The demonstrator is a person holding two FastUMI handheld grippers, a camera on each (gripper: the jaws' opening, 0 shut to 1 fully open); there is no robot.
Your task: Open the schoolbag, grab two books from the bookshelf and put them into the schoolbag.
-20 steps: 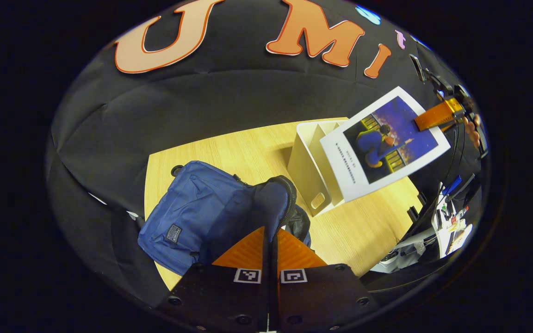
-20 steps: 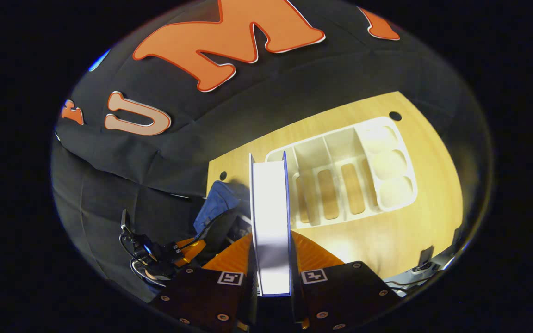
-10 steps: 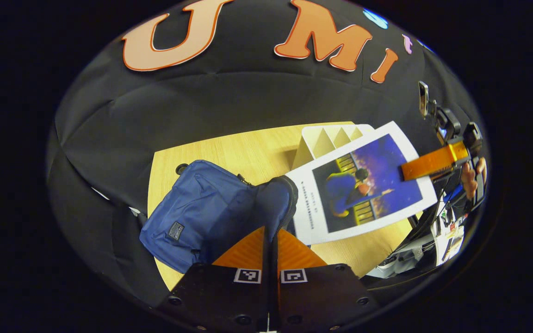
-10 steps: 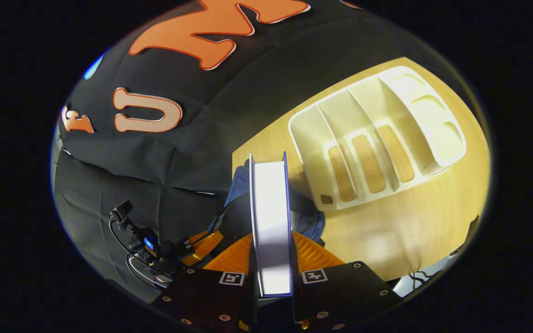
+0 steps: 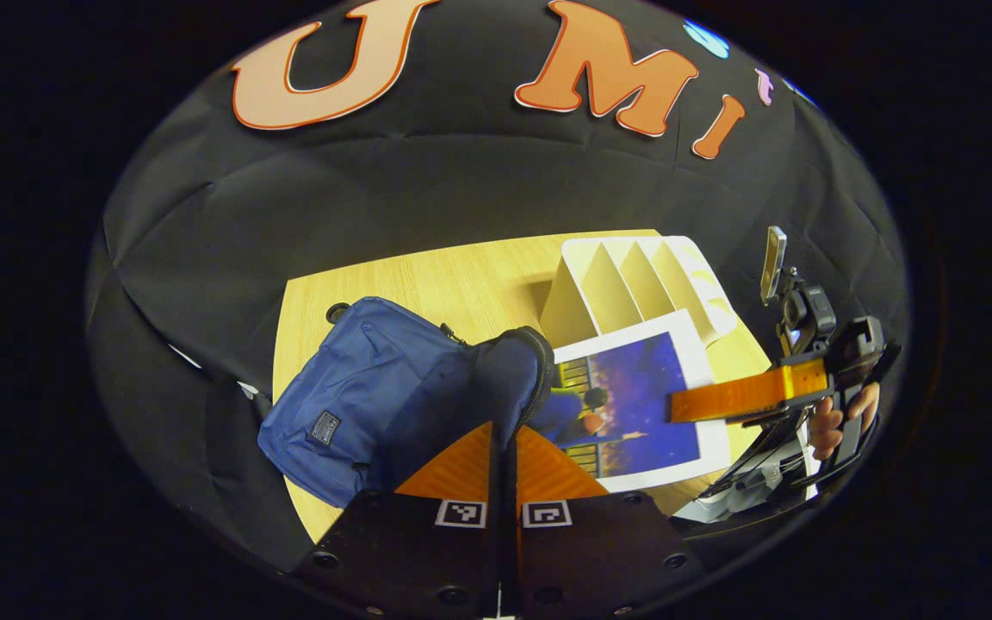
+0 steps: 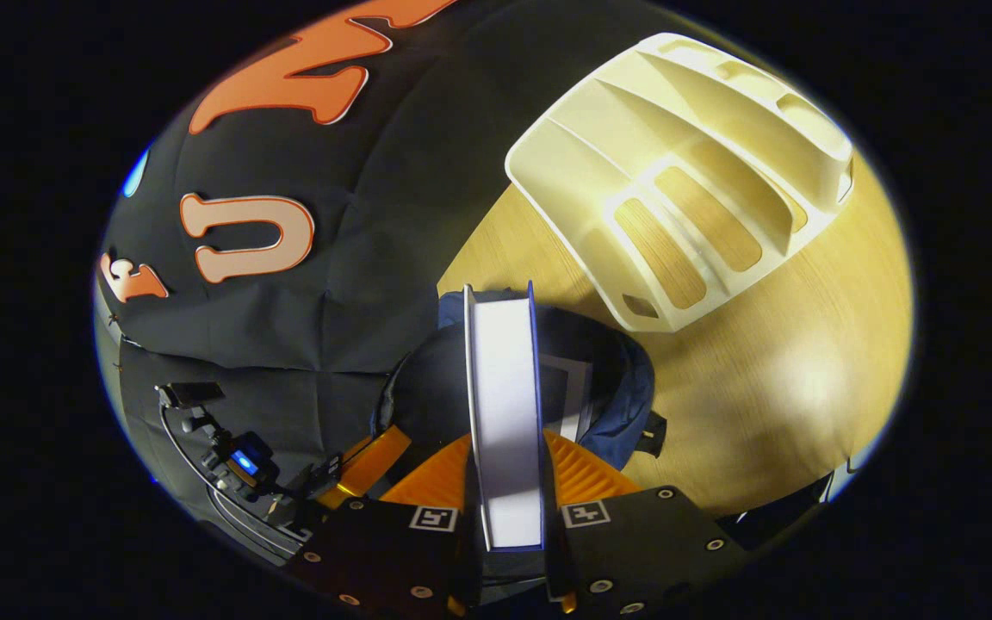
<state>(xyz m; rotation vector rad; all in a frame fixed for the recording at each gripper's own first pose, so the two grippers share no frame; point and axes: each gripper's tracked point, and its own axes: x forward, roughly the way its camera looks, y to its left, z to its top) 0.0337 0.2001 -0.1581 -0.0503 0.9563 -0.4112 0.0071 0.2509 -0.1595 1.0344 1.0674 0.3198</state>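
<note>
Left gripper view: the left gripper sits low at centre, jaws clenched on the raised flap edge of the blue fabric schoolbag. The bag lies on the pale wooden counter, its mouth held open toward the right. Just beside that mouth, a white-bordered book with a dark blue picture cover hangs tilted, its left edge at the bag's opening. The right gripper holds the book from the right; a person's hand grips the handle behind it. Behind the book, a cream plastic bookshelf with slanted dividers stands on the counter, near the bag but apart from it.

Right gripper view: the right gripper has jaws grasping the book, seen edge-on, white pages between two thin covers. The book's far end is over the schoolbag's dark open mouth. Inside the opening, part of a white-edged flat item shows; cannot tell what. The bookshelf lies above right on the counter. The left gripper shows at lower left, at the bag's edge.
</note>
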